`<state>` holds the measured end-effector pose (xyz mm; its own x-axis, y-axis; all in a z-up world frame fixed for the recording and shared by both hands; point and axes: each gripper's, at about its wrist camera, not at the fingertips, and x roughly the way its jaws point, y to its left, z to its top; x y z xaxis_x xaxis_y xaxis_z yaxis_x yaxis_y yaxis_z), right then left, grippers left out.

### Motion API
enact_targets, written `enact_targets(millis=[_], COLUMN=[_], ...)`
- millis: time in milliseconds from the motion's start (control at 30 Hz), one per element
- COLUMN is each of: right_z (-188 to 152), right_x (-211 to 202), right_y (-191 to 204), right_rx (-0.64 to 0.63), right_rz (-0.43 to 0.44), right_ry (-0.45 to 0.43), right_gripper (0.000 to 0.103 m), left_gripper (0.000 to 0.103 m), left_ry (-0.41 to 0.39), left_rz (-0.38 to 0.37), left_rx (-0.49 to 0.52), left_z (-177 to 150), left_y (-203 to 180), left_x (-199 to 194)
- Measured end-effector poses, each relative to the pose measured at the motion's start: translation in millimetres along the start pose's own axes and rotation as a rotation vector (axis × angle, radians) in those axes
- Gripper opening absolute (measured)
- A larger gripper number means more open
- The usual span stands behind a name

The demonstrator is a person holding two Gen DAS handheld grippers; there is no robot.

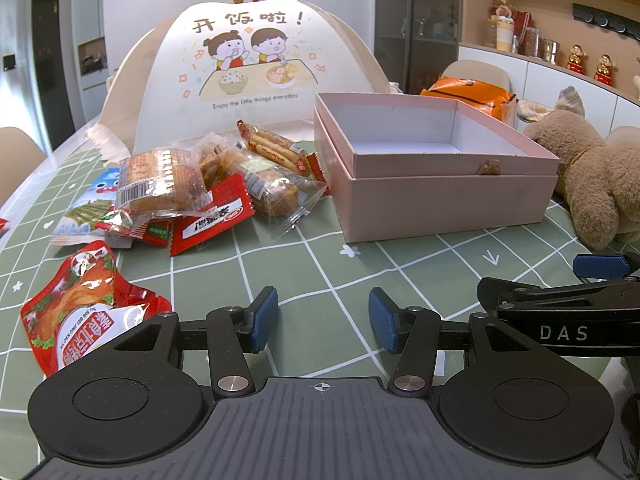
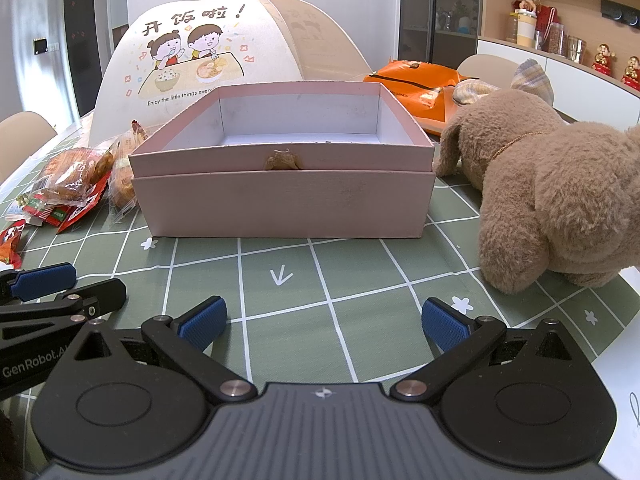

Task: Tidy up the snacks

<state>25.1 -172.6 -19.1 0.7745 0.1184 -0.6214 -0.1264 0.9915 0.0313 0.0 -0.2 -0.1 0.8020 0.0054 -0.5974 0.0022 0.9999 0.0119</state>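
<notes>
One pink box [image 2: 280, 200] sits beside roughly eight snack packets [image 1: 180, 192]; the left gripper [image 1: 323, 320] and right gripper [image 2: 324, 322] hover over bare table [image 2: 280, 276], jaws open, holding nothing.

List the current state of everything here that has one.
Left gripper: open, empty.
Right gripper: open, empty.
Pink cardboard box: open, nested on its lid, looks empty.
Pile of wrapped snacks: sealed, on the table left of the box.
Red chicken-leg snack packet: sealed, lying apart.

Snack packets [image 1: 192, 192] heaped beside open pink box [image 1: 432, 204]
</notes>
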Motion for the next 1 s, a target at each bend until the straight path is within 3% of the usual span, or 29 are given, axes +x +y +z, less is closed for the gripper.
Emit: enact_targets(millis=[500, 533, 633, 700, 767, 867, 900, 933, 1000], right_z=[-3.6, -1.0, 18.3, 26.1, 27.9, 37.0, 42.2, 43.7, 51.6], right_x=[1.4, 1.3, 3.0, 5.0, 6.7, 11.4, 13.3, 11.8, -6.9], right_y=[0.1, -0.6, -2.0, -3.1, -3.2, -0.7, 3.0, 5.4, 9.4], right_rx=[0.004, -0.006, -0.052, -0.063, -0.075, -0.103, -0.140, -0.155, -0.185], right_rz=[0.009, 0.015, 0.055, 0.060, 0.067, 0.086, 0.114, 0.121, 0.119], right_ry=[0.000, 0.019, 0.196, 0.273, 0.309, 0.408, 0.471, 0.486, 0.447], right_gripper=[0.103, 0.103, 0.103, 0.103, 0.103, 0.103, 0.098, 0.086, 0.083], left_gripper=[0.054, 0.054, 0.054, 0.054, 0.054, 0.054, 0.053, 0.052, 0.051], left_ry=[-0.001, 0.003, 0.049, 0.007, -0.057, -0.095, -0.105, -0.122, -0.087], left_rz=[-0.010, -0.029, -0.124, -0.131, -0.066, 0.124, 0.203, 0.311, 0.435], left_rx=[-0.012, -0.031, -0.080, -0.103, -0.145, -0.271, -0.308, -0.361, -0.438], left_z=[0.0, 0.9, 14.7, 32.2, 53.1, 77.5, 82.0, 84.5, 84.8], left_y=[2.0, 5.2, 25.0, 52.3, 95.0, 185.7, 217.1, 259.0, 314.8], left_x=[-0.3, -1.5, -12.6, -32.6, -49.0, -43.9, -36.6, -25.1, -2.8])
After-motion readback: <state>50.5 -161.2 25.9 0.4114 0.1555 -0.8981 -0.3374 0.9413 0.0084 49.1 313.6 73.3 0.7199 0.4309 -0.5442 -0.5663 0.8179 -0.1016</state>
